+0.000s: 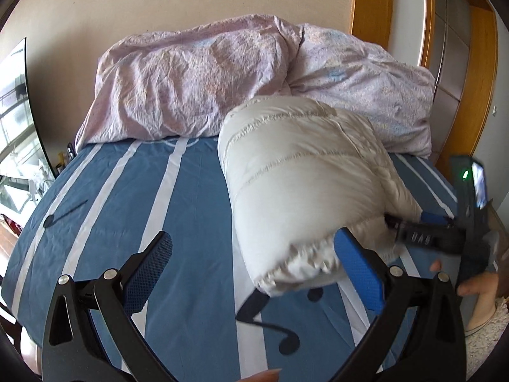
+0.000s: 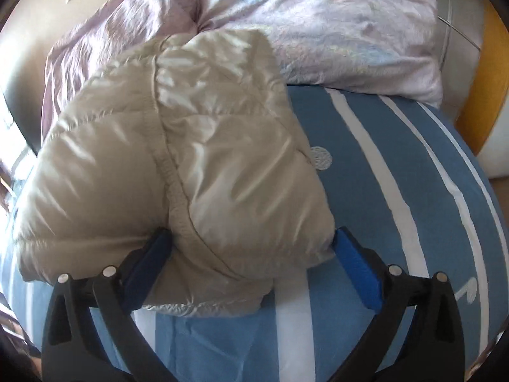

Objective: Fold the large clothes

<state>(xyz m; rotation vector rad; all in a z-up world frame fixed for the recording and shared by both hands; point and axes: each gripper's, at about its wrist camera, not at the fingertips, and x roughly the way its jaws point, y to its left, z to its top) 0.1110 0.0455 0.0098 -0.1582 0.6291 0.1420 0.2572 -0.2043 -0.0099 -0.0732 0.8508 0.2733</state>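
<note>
A cream quilted puffer jacket (image 1: 305,178) lies folded into a thick bundle on the blue striped bed sheet (image 1: 127,210). My left gripper (image 1: 254,251) is open and empty, just left of and in front of the bundle's near end. My right gripper (image 2: 254,245) is wide open, with its blue pads either side of the jacket's (image 2: 178,165) near edge. The pads touch or nearly touch the fabric without squeezing it. In the left wrist view the right gripper (image 1: 410,226) pokes into the bundle's right side.
A crumpled pink duvet (image 1: 206,76) is heaped along the head of the bed against the wall. A wooden door frame (image 1: 477,79) stands at the right. A window and cluttered sill (image 1: 19,146) are at the left. The sheet (image 2: 397,191) carries white stripes and music-note prints.
</note>
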